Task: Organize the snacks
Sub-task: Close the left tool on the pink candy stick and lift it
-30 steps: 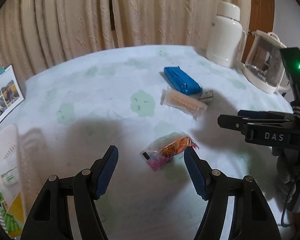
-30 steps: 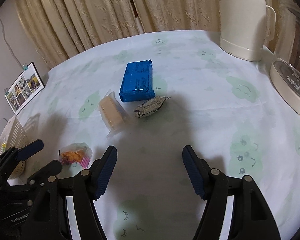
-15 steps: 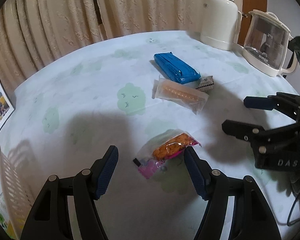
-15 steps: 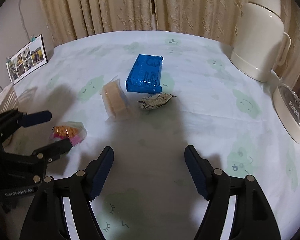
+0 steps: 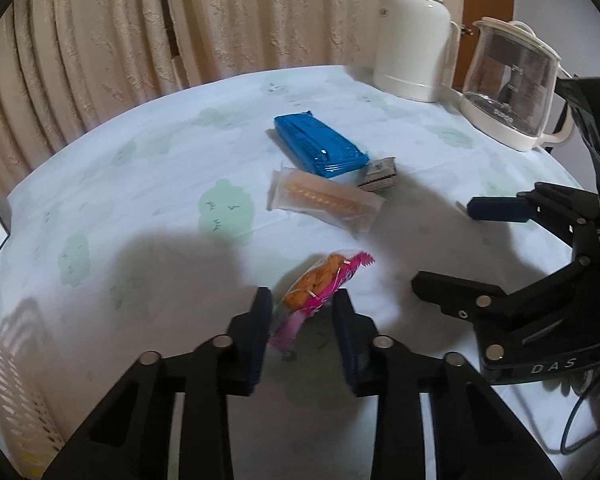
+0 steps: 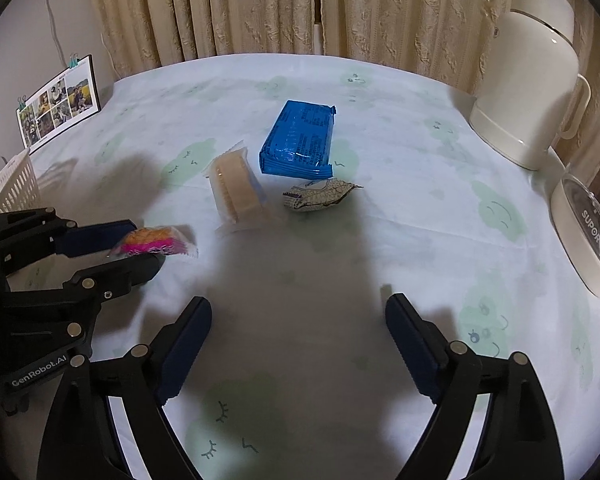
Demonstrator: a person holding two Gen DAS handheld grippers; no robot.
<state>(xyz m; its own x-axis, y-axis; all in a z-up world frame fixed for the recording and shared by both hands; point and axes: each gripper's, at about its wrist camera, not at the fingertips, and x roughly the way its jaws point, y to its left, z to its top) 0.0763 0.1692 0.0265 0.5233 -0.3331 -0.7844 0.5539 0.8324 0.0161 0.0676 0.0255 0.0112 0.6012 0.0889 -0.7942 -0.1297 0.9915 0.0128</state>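
Observation:
A pink packet of orange snacks (image 5: 320, 280) lies on the pale green-patterned tablecloth (image 5: 140, 200). My left gripper (image 5: 302, 304) has its jaws narrowed onto the packet's sides, with the pink tail between the pads. In the right wrist view the same packet (image 6: 156, 240) sits pinched in the left gripper (image 6: 146, 245). Behind it lie a clear pack of wafers (image 5: 324, 200), a blue pack (image 5: 320, 146) and a small patterned packet (image 5: 378, 174). My right gripper (image 6: 300, 304) hangs open over bare cloth, holding nothing.
A white slatted basket (image 5: 8, 392) stands at the table's left edge. At the back right stand a white thermos jug (image 5: 414, 40) and a glass kettle (image 5: 512, 80). A photo card (image 6: 58, 108) leans at the far left. Curtains hang behind the table.
My left gripper moved forward over the pink packet and its jaws narrowed from wide open onto it. The right gripper stayed open and shifted slightly.

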